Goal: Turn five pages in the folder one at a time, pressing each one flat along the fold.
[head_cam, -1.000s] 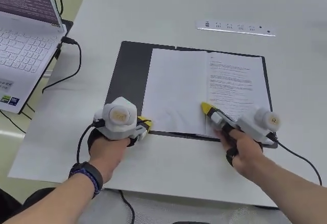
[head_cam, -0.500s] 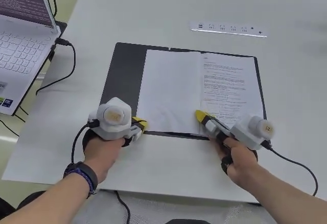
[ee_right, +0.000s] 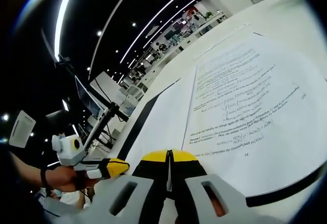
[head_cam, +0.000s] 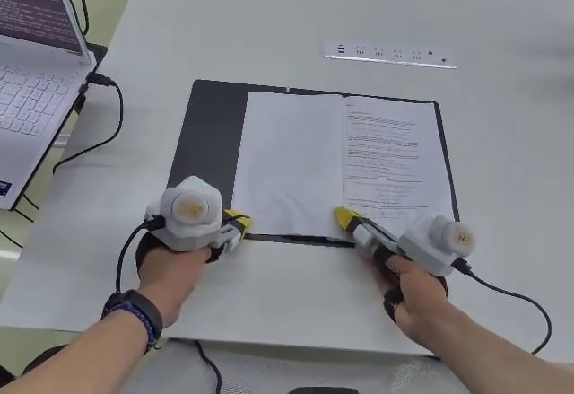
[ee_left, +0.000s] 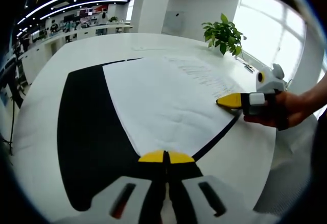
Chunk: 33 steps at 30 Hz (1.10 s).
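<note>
A black folder lies open on the white table, with a blank turned page on its left and a printed page on its right. My left gripper is shut, its yellow tips at the folder's near edge by the blank page's lower left corner. My right gripper is shut too, its tips resting on the fold's near end. In the left gripper view the shut tips sit over the black cover, with the right gripper across. In the right gripper view the tips touch the printed page.
An open laptop stands at the far left with a black cable trailing toward the folder. A socket strip is set into the table beyond the folder. A potted plant stands far back.
My right gripper has drawn back along the fold toward the folder's near edge. The left gripper has stayed at the near edge. The head camera has shifted.
</note>
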Available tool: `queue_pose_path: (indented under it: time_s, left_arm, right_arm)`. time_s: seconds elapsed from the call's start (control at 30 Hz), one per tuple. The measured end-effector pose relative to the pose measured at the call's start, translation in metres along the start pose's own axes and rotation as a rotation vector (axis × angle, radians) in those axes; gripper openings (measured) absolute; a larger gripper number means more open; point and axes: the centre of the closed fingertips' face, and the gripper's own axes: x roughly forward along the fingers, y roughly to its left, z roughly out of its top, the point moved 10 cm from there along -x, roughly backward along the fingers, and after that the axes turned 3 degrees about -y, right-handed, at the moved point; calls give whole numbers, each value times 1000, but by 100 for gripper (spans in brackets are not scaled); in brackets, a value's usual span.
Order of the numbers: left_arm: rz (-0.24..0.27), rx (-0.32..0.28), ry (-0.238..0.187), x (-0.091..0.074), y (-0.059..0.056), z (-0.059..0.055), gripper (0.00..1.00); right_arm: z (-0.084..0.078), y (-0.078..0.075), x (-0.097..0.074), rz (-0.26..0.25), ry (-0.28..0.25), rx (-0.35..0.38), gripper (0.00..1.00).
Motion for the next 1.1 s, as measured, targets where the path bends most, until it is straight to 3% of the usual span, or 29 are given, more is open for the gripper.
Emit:
queue_pose_path:
  time_s: [0.5,1.1]
  left_arm:
    - [-4,3,0,1,1,0,0]
    - [0,-9,5,1,1,1,0]
  right_arm:
    - [-10,2,-16,4,24,11,0]
    - [-14,3,-22,-3,44,47,0]
